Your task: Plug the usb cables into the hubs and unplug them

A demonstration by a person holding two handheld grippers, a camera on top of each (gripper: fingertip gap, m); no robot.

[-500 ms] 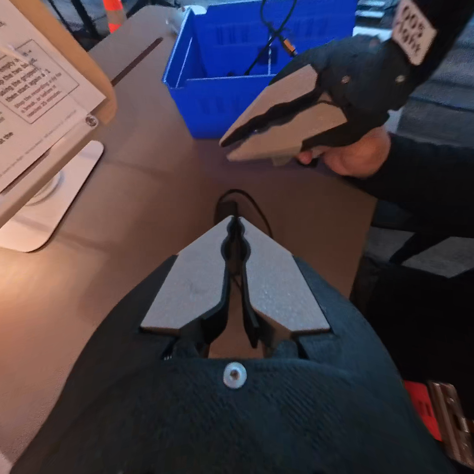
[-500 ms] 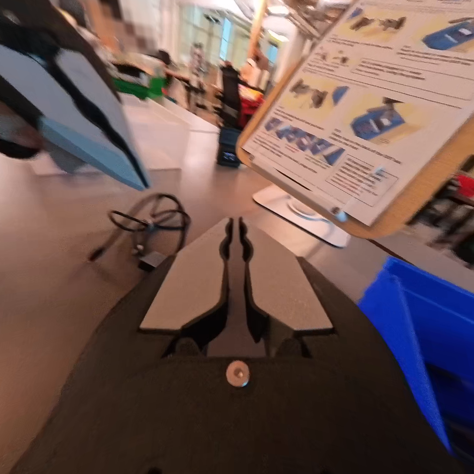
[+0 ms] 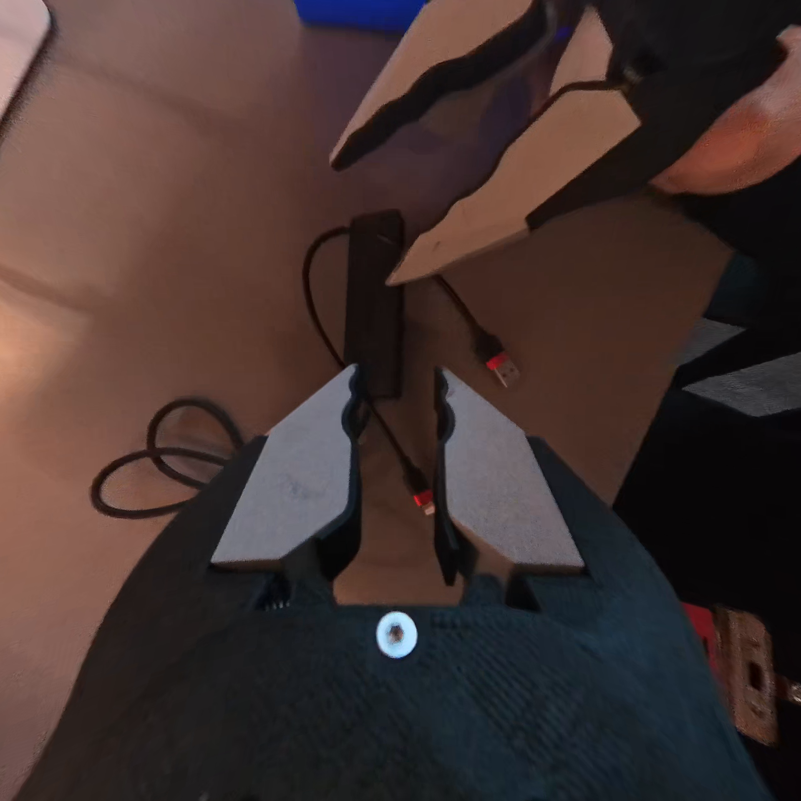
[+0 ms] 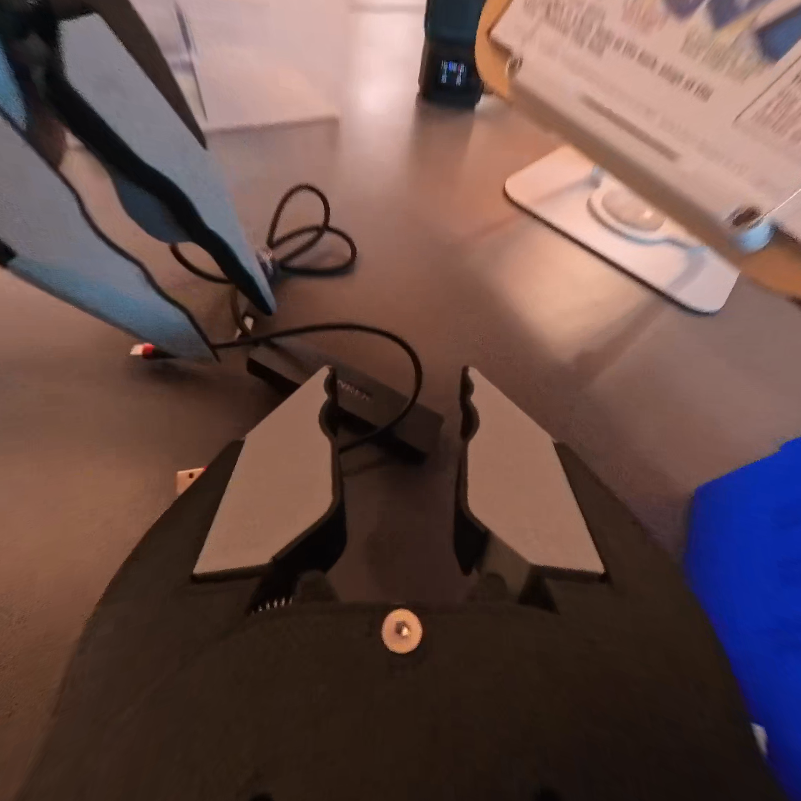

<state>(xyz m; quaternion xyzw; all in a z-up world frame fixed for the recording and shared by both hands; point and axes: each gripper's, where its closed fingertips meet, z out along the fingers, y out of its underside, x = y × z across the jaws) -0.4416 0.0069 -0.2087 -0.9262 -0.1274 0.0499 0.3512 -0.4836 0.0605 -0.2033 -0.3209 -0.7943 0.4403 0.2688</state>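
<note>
A black USB hub (image 3: pixel 375 303) lies on the brown table just ahead of my open left gripper (image 3: pixel 396 375). A thin black cable (image 3: pixel 310 281) curves past the hub. Its small red-collared plug (image 3: pixel 422 498) lies loose between my left fingers. A red-collared USB plug (image 3: pixel 498 364) lies loose to the hub's right. My right gripper (image 3: pixel 362 221) is open and hovers over the hub's far half. In the right wrist view the open right gripper (image 4: pixel 396 375) points down at the hub (image 4: pixel 381 396), with the left gripper (image 4: pixel 240 331) beyond it.
A coiled black cable (image 3: pixel 164 459) lies left of the left gripper and shows in the right wrist view (image 4: pixel 312 242). A blue bin (image 4: pixel 745 563) stands at the right. A stand with an instruction sheet (image 4: pixel 650 108) on a white base (image 4: pixel 607 242) is behind. The table edge (image 3: pixel 676 346) is near.
Both grippers have opened from nearly shut. Both have tilted down and moved in close over the hub and cable; the right gripper has come nearer the left.
</note>
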